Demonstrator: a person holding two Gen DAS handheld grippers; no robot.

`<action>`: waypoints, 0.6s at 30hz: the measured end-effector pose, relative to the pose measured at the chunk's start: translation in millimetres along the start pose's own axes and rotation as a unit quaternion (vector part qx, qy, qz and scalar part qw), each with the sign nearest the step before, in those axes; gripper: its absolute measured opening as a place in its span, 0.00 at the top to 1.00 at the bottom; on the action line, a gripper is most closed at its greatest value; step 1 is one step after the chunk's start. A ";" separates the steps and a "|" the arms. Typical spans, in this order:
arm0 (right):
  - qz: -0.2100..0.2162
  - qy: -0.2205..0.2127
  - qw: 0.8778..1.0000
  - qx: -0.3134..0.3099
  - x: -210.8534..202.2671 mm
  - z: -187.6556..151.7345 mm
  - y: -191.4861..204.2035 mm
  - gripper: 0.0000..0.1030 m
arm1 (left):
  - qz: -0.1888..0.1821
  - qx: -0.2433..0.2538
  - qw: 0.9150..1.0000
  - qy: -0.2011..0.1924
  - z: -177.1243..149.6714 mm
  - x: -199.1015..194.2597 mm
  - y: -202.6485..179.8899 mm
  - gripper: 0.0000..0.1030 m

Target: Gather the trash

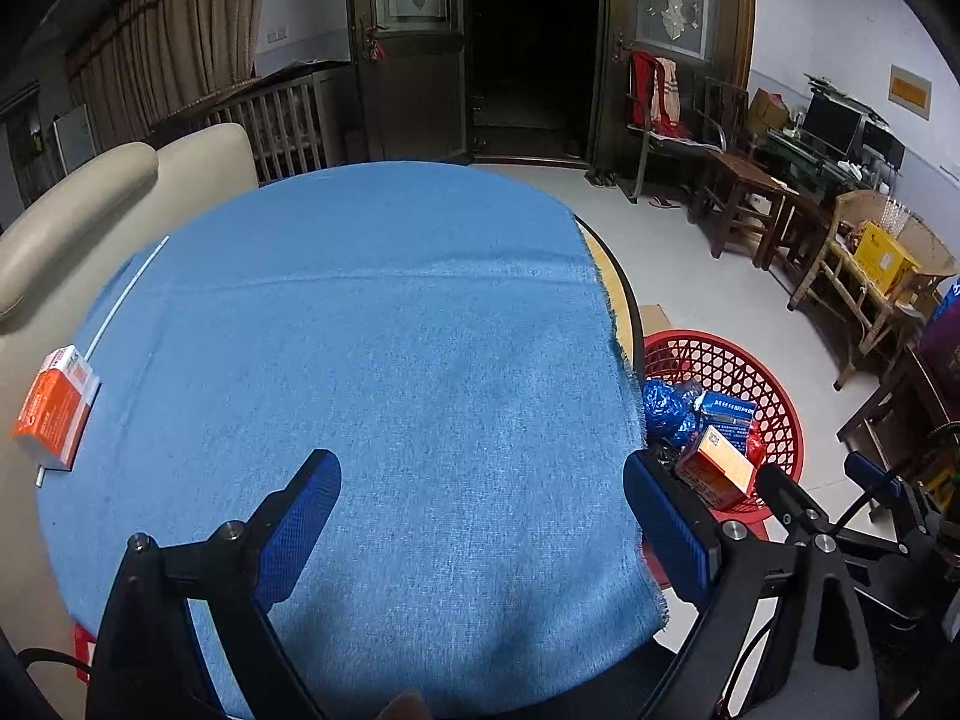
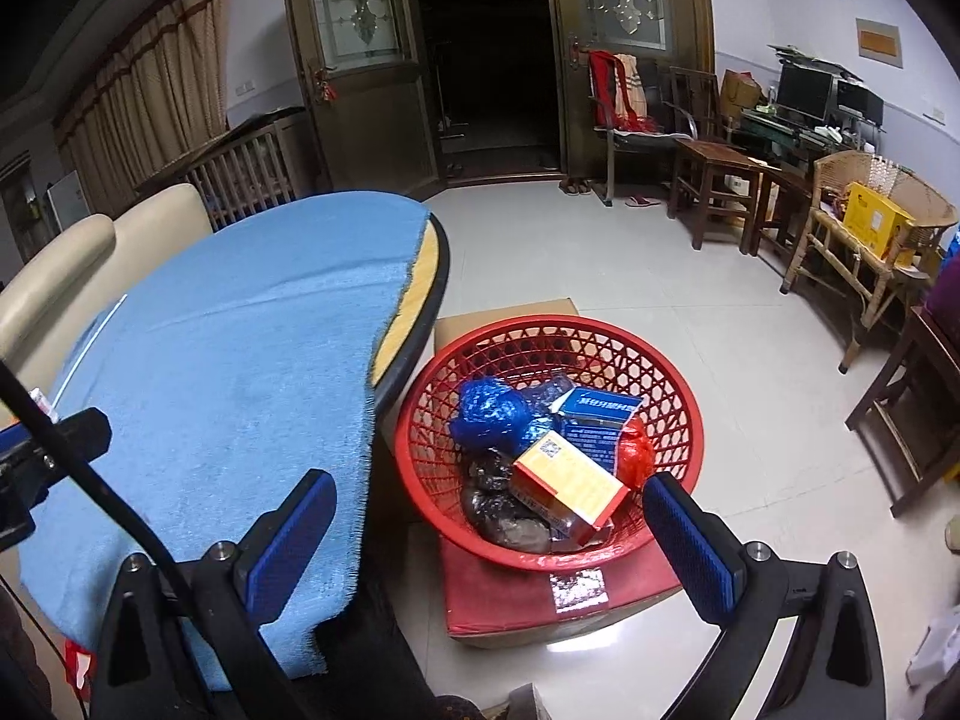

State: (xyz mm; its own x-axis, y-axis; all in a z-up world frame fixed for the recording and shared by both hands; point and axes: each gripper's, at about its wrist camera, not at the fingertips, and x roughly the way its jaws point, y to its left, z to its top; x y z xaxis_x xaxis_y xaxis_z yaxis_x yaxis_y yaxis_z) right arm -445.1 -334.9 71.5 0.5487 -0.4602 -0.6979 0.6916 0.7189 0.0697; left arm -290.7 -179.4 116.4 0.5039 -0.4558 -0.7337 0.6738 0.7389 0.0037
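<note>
blue cloth (image 1: 384, 360) on round table (image 2: 441, 264), red basket (image 2: 678, 384) beside

Dim room: dark open doorway (image 2: 486, 54), pale tiled floor (image 2: 600, 252), wooden chairs (image 2: 708, 180).

Home, living room. Beige sofa (image 1: 78, 204) beside round table (image 2: 432, 276) with blue cloth (image 1: 372, 372). Wooden double door with ornamental glass panes (image 2: 360, 6), curtains (image 1: 168, 42), baby crib (image 1: 282, 126). Wooden chairs (image 2: 714, 180), wicker bench (image 2: 870, 240), clothes on chair (image 2: 618, 90), slippers on floor (image 2: 642, 201), computer monitor on desk (image 2: 804, 93).
</note>
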 end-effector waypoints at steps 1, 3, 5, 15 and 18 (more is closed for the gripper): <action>0.002 0.000 1.000 -0.002 -0.5 -0.2 2.0 0.00 | 0.001 -0.001 1.000 -0.001 0.0 -0.8 0.5 0.08; 0.005 -0.001 1.000 -0.007 -1.4 -1.2 6.2 0.00 | 0.001 -0.004 1.000 -0.002 0.2 -1.0 2.0 0.08; 0.008 0.000 1.000 -0.010 -1.9 -2.0 7.9 0.00 | 0.002 -0.006 1.000 -0.002 0.4 -0.2 2.1 0.08; 0.005 0.002 1.000 -0.004 0.5 -1.5 3.5 0.00 | 0.006 0.007 1.000 -0.006 -2.5 -0.7 -4.8 0.08; 0.002 0.002 1.000 -0.003 1.1 -1.0 1.8 0.00 | 0.008 0.005 1.000 -0.007 -2.7 -0.8 -5.3 0.08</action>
State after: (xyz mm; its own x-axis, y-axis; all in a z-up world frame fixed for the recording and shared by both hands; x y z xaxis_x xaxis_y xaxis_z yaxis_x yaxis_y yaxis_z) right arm -443.7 -333.6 70.1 0.5497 -0.4543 -0.7010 0.6857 0.7247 0.0681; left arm -296.1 -181.6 115.1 0.5225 -0.4515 -0.7232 0.6712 0.7410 0.0223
